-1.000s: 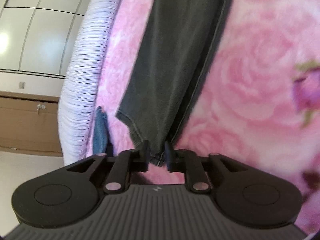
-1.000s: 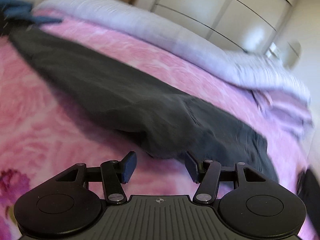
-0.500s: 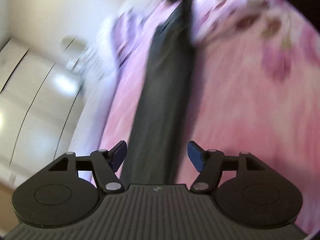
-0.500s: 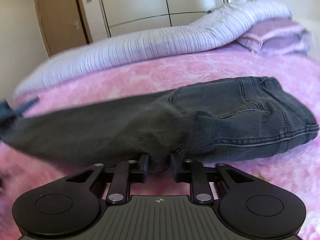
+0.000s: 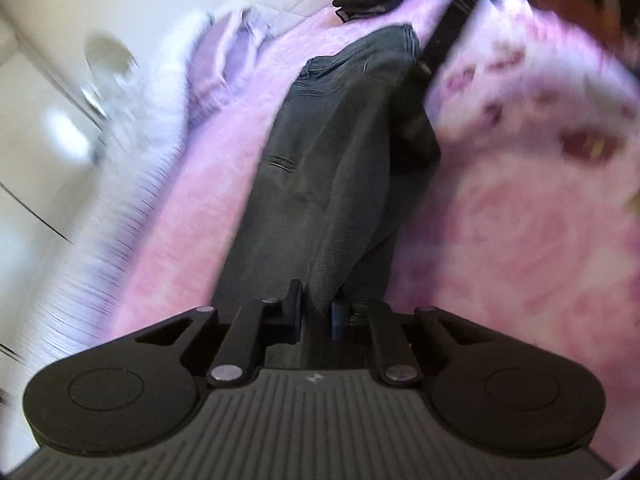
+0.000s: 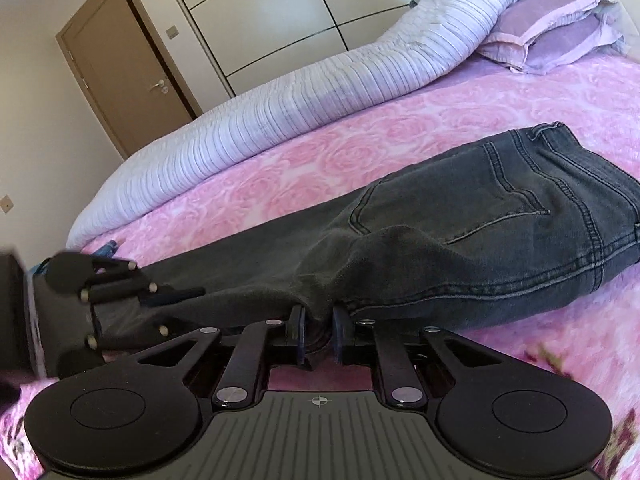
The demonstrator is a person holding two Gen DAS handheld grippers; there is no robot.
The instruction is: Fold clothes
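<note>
Both tongs (image 5: 316, 308) (image 6: 318, 334) newly clamped on jeans (image 6: 460, 236)

Two matte black handheld tools are filling the foreground: the left claw (image 5: 316, 312) and the right claw (image 6: 319, 334) are each showing a ribbed grey-black housing, twin round discs at the sides, slim linkage arms pinned with silver rivets, blue-tinged pads (image 6: 339, 332) and a small white mark at centre.
</note>
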